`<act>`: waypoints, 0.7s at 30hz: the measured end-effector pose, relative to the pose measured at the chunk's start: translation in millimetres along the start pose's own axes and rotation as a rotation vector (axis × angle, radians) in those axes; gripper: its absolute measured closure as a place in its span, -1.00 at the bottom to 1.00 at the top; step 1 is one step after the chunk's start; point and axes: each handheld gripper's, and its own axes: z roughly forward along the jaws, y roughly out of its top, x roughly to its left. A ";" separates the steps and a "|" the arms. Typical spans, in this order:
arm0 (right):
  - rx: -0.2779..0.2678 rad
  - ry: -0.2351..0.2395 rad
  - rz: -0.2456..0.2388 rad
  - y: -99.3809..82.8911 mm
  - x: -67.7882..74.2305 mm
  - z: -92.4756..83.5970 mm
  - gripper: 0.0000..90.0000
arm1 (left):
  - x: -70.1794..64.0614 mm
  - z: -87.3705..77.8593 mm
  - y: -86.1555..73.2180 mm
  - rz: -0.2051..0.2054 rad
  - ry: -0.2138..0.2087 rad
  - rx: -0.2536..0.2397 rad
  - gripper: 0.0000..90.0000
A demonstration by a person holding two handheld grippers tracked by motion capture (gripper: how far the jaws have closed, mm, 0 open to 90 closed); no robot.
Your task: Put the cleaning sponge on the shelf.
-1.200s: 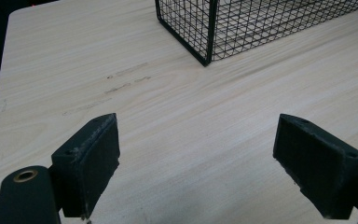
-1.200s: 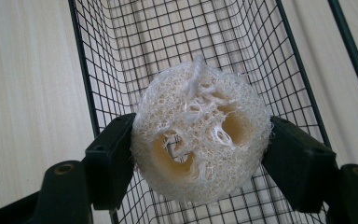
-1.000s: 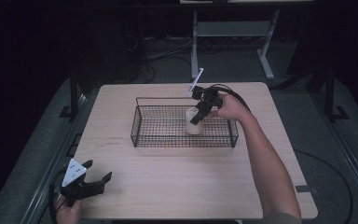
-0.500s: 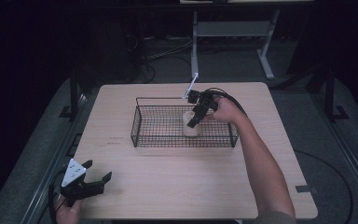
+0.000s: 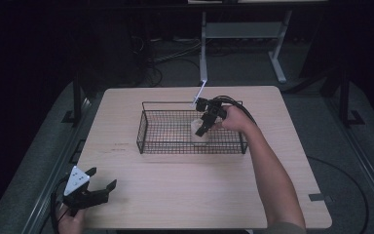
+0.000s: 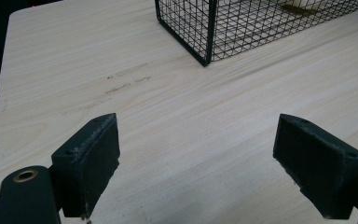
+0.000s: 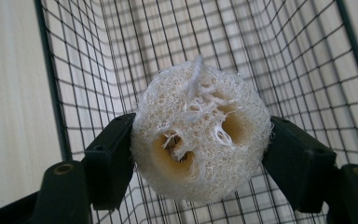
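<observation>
jaws of the right gripper point(image 7: 200, 154) clamp a loofah slice point(image 7: 199, 131) from both sides, down inside the black wire basket point(image 5: 148, 134) near its right end. looks like the placing step: next, i'd say, ease the pads apart and lift out clear of the rim. loofah's pale, fibrous, roundish, with tan hollows; basket's a thin square mesh on a light wood-grain table point(image 5: 185, 190). left gripper point(image 5: 97, 186) rests wide open at the near-left corner, nothing between its jaws.
</observation>
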 end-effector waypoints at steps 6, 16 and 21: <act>-0.003 -0.001 0.003 -0.5 -1.2 1.8 -0.38 | -0.2 0.7 0.1 0.002 0.000 0.003 -0.70; -0.022 -0.012 0.024 -3.2 -1.4 2.5 -0.49 | 0.6 -0.2 -0.3 -0.001 0.003 -0.001 -0.70; -0.030 -0.014 0.045 -8.4 -1.6 -1.0 -0.61 | -0.1 0.4 -0.2 0.001 0.000 0.002 -0.70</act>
